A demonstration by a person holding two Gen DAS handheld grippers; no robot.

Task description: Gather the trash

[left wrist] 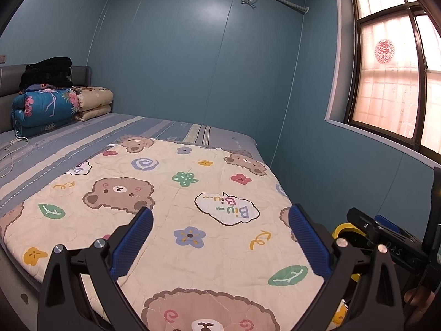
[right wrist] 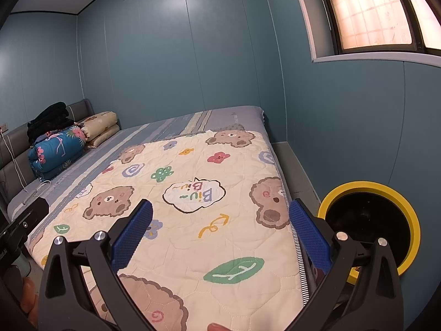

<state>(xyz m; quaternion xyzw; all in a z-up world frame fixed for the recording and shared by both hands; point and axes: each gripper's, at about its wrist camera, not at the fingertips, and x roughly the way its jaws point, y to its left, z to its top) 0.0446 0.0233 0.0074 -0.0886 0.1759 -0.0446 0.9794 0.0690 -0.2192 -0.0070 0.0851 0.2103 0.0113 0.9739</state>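
A round bin with a yellow rim and black inside [right wrist: 369, 220] stands on the floor by the bed's right side; its rim also shows in the left wrist view [left wrist: 343, 230]. My left gripper [left wrist: 220, 218] is open and empty over a cream bear-print quilt [left wrist: 179, 220]. My right gripper [right wrist: 220, 215] is open and empty over the same quilt [right wrist: 206, 207], with the bin just to its right. I see no loose trash on the quilt. The right gripper's body [left wrist: 386, 237] shows at the left wrist view's right edge.
The bed [left wrist: 69, 143] has a striped blue sheet. Folded bedding [left wrist: 49, 104] and black cloth are piled at the grey headboard. A white cable [left wrist: 11, 149] lies on the sheet at the left. Blue walls and a window [left wrist: 394, 69] are at the right.
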